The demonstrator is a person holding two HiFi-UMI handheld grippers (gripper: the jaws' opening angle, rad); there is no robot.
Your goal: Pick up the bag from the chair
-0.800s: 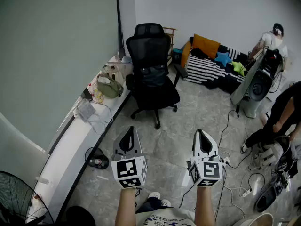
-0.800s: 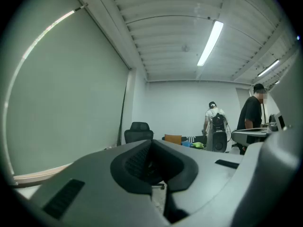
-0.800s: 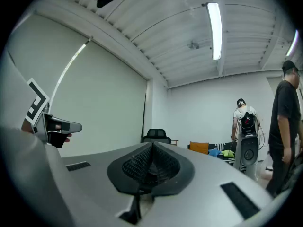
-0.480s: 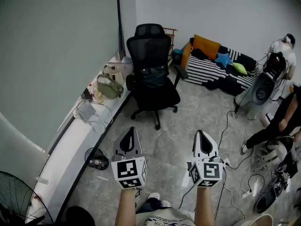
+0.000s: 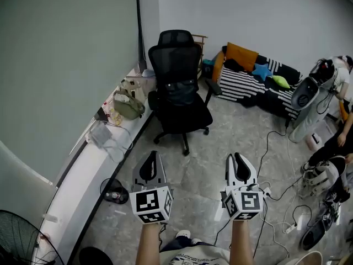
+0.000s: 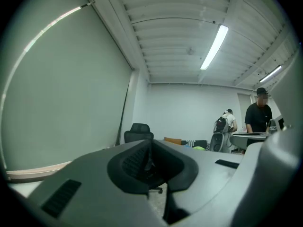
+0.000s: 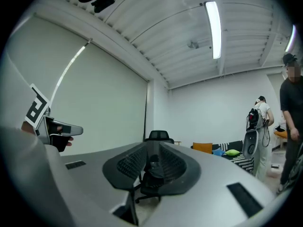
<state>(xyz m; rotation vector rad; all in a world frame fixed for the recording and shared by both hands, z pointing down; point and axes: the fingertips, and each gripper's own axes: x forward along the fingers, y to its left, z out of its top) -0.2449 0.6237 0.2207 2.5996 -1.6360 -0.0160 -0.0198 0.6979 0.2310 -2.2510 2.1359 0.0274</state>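
A black office chair [image 5: 180, 84] stands on the tiled floor by the left wall, well ahead of both grippers. A dark bag [image 5: 181, 91] rests on its seat against the backrest. My left gripper [image 5: 150, 159] is held level at the lower left, its jaws shut with nothing in them. My right gripper [image 5: 239, 159] is level beside it, its pads a small way apart and empty. The chair shows small and far beyond the jaws in the left gripper view [image 6: 138, 130] and in the right gripper view [image 7: 158, 136].
A white ledge [image 5: 83, 164] runs along the left wall and bears an olive bag [image 5: 128, 105] and clutter. A striped mattress with cushions [image 5: 248, 79] lies at the back. Cables [image 5: 276, 203], a grey machine [image 5: 309, 93] and people are at the right; a fan [image 5: 16, 239] is at the lower left.
A person at the far right has moved further right with the grey machine. Both grippers keep their places and their jaws look the same.
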